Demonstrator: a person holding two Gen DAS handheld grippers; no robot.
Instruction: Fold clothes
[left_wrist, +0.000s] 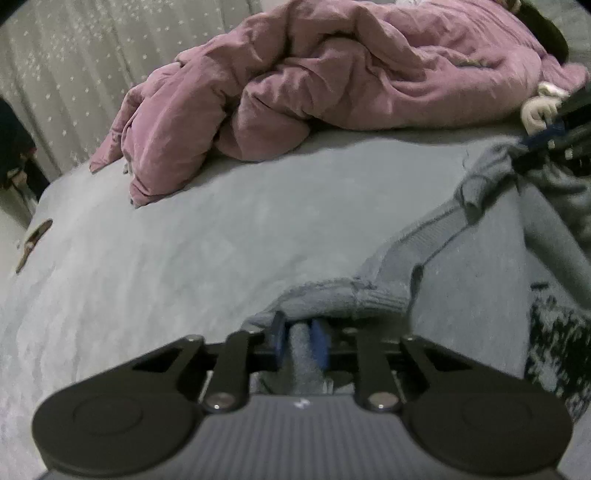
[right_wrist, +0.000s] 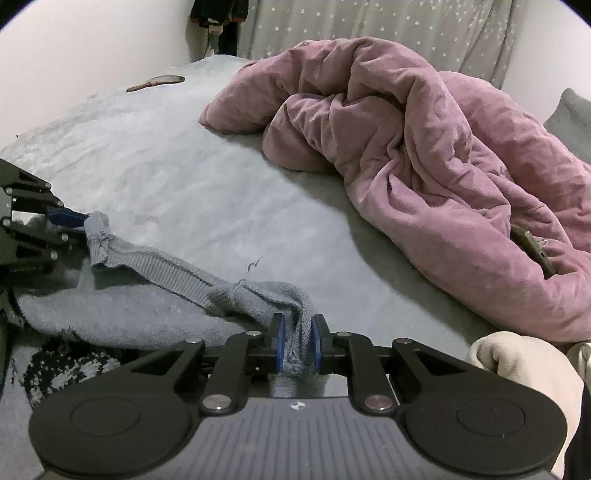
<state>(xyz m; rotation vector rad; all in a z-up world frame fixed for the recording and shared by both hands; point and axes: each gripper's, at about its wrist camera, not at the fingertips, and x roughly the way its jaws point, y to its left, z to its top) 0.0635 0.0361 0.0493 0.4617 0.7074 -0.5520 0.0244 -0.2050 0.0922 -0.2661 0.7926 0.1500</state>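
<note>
A grey knitted sweater (left_wrist: 388, 258) lies on the bed, its ribbed hem stretched between both grippers. My left gripper (left_wrist: 298, 338) is shut on a bunched fold of the hem, with grey knit filling the gap between its blue pads. My right gripper (right_wrist: 297, 341) is shut on the other end of the hem, the fabric pinched between its pads. In the left wrist view the right gripper (left_wrist: 543, 134) shows at the far right, holding the hem up. In the right wrist view the sweater (right_wrist: 129, 310) runs leftward to the left gripper (right_wrist: 74, 219).
A crumpled pink duvet (left_wrist: 332, 85) (right_wrist: 424, 166) covers the far side of the grey bed sheet (left_wrist: 166, 240). A black-and-white patterned cloth (right_wrist: 62, 365) lies under the sweater. A wooden brush (right_wrist: 155, 82) rests near the bed's far edge. A gloved hand (right_wrist: 517, 365) holds the right gripper.
</note>
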